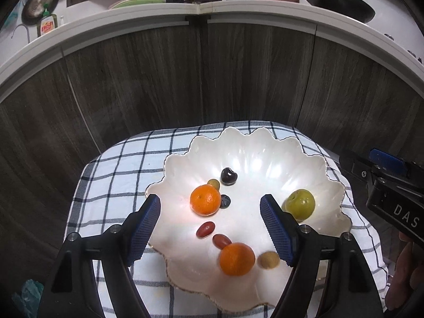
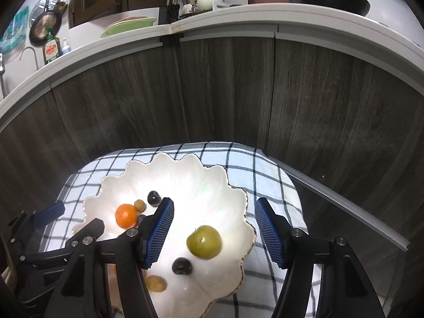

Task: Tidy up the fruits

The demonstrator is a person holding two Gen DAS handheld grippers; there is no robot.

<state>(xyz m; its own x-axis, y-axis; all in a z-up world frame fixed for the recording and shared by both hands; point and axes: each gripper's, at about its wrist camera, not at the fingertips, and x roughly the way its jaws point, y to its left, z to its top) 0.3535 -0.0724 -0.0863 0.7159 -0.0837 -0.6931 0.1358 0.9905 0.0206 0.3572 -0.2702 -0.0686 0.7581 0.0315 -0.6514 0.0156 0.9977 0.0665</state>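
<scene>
A white scalloped bowl (image 1: 304,164) sits on a checked cloth and holds two oranges (image 1: 205,200) (image 1: 236,259), a green plum (image 1: 300,203), two red cherry tomatoes (image 1: 205,229), a dark cherry (image 1: 228,176), a blueberry (image 1: 225,201) and small tan fruits (image 1: 268,259). My left gripper (image 1: 210,229) is open and empty above the bowl's near half. My right gripper (image 2: 213,232) is open and empty, its fingers either side of the green plum (image 2: 203,241), above a dark cherry (image 2: 182,265). The right gripper also shows in the left wrist view (image 1: 387,175).
The bowl (image 2: 238,196) rests on a blue-and-white checked cloth (image 1: 119,164) over a small table. Dark wood cabinet fronts (image 1: 212,79) stand close behind. A white counter (image 1: 238,8) above carries a wok, teapot, knife block, green tray and dish soap.
</scene>
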